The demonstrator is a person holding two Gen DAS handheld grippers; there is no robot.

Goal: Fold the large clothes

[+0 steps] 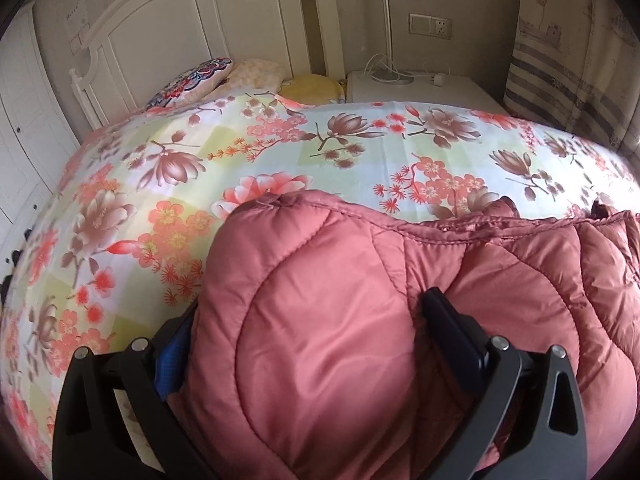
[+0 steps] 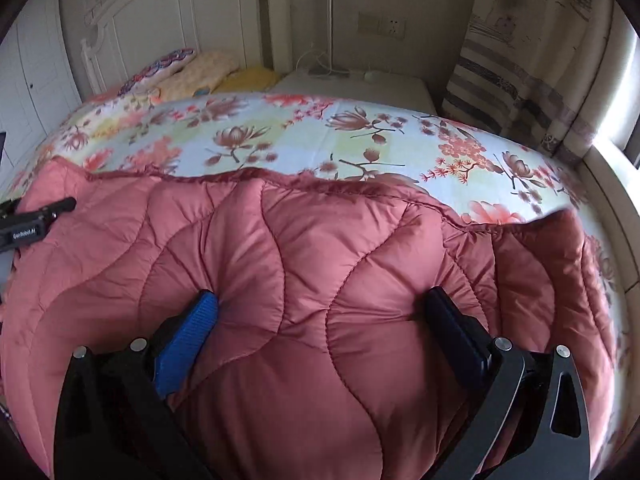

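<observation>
A puffy pink quilted jacket (image 1: 320, 320) lies on the flowered bedsheet (image 1: 280, 148) at the near side of the bed. My left gripper (image 1: 316, 312) has its fingers around a thick bunch of the jacket at its left end; the left fingertip is hidden under the fabric. In the right wrist view the jacket (image 2: 300, 260) spreads wide, and my right gripper (image 2: 320, 304) has a thick fold bulging between its blue pad (image 2: 188, 336) and dark pad (image 2: 452, 328). The left gripper (image 2: 28, 220) shows at the far left edge there.
Pillows (image 1: 208, 80) lie by the white headboard (image 1: 180, 12). A white nightstand (image 1: 416, 88) with a lamp base and cables stands beside the bed. A striped curtain (image 2: 520, 80) hangs on the right by a window ledge. White cabinet doors (image 1: 24, 120) stand on the left.
</observation>
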